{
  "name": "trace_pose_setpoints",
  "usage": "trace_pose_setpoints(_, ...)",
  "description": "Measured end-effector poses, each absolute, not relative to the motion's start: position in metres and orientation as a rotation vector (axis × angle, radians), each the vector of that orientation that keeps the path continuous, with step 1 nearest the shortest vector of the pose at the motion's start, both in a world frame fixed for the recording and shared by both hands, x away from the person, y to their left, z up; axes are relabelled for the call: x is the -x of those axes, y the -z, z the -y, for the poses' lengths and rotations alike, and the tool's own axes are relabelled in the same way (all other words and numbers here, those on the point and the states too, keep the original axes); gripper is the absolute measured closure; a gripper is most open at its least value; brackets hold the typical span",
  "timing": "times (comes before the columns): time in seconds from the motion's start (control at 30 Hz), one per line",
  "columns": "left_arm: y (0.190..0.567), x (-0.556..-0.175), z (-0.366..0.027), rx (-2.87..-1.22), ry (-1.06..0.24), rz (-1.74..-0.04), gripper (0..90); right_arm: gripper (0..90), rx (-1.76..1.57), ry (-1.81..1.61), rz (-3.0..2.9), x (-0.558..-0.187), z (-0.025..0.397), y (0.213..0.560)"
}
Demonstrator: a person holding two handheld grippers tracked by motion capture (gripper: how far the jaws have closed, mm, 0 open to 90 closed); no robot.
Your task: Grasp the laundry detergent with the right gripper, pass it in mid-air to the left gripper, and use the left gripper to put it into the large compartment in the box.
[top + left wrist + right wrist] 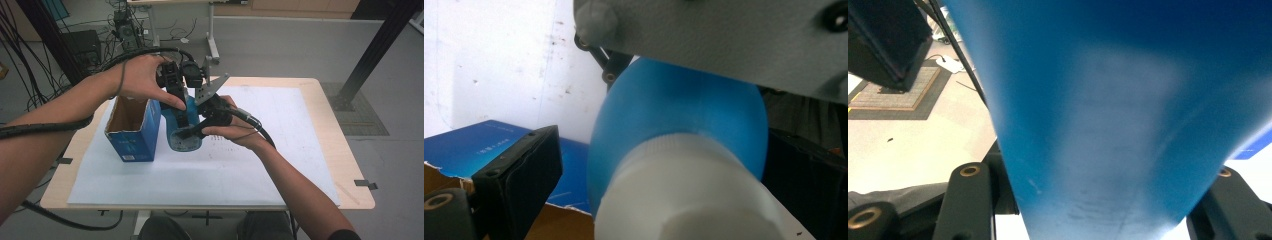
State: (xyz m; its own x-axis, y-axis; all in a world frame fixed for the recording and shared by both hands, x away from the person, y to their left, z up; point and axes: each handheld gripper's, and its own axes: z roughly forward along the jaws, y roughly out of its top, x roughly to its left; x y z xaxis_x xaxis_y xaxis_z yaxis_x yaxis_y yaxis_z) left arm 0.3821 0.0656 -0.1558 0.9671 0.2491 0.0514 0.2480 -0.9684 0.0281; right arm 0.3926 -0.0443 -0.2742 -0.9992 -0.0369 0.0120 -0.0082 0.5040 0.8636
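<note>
A blue bottle point(181, 131) with a white cap point(684, 195) stands on the white sheet beside an open blue carton point(134, 131). My right gripper point(201, 128) comes in from the right and is shut on the bottle's body point(1108, 115), which sits between its jaws. From above, my left gripper point(181, 107) reaches over the bottle's top. Its jaws stand on either side of the cap and shoulder. A gap shows between its left finger point(519, 175) and the bottle point(674, 110), so it is open.
The open carton point(484, 145) stands just left of the bottle, its cardboard inside showing. A white sheet point(280, 150) covers most of the wooden table point(350, 165). Cables point(50, 125) trail off the left side. The right gripper's grey plate point(724, 40) hangs close over the bottle.
</note>
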Motion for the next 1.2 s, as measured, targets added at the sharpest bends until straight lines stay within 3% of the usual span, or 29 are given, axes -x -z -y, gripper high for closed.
trace_pose_setpoints(1.2, 0.1555, -0.3812, -0.0679, -3.095, -0.092, -0.383, 5.4, 43.9, -0.039, 1.542, 2.703, -0.3906, 0.0428, 0.274)
